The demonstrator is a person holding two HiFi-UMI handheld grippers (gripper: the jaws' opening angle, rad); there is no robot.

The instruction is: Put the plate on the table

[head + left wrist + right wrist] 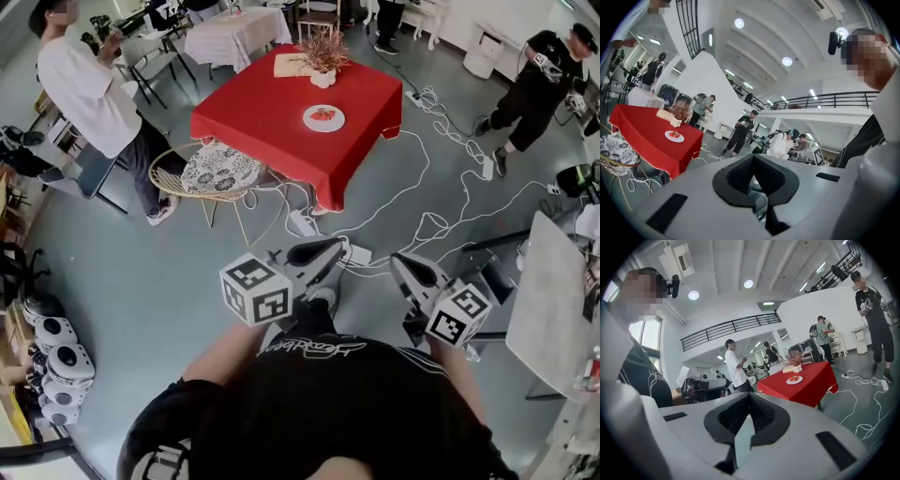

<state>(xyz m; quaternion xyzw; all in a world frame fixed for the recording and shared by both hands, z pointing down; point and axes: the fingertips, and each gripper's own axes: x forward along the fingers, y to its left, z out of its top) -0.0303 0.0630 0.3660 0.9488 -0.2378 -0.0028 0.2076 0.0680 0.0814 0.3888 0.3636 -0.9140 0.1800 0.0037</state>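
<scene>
White plate [323,118] on red table [262,122], well apart from left gripper [328,248] and right gripper [398,261], both closed on nothing — probably stiff, slick, breakable; pinch at rim.

Red-clothed table [262,117] with plate [323,118], potted plant [324,58], tan box [291,65]

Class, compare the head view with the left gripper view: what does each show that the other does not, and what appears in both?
Only the head view shows the pale tabletop at the right edge and the row of white rounded devices on the floor at the left. Only the left gripper view shows the ceiling lights, the balcony railing and the left gripper close up, its jaws shut on nothing. Both show the red table, the white plate lying on it, the plant behind the plate and white cables on the floor.
</scene>
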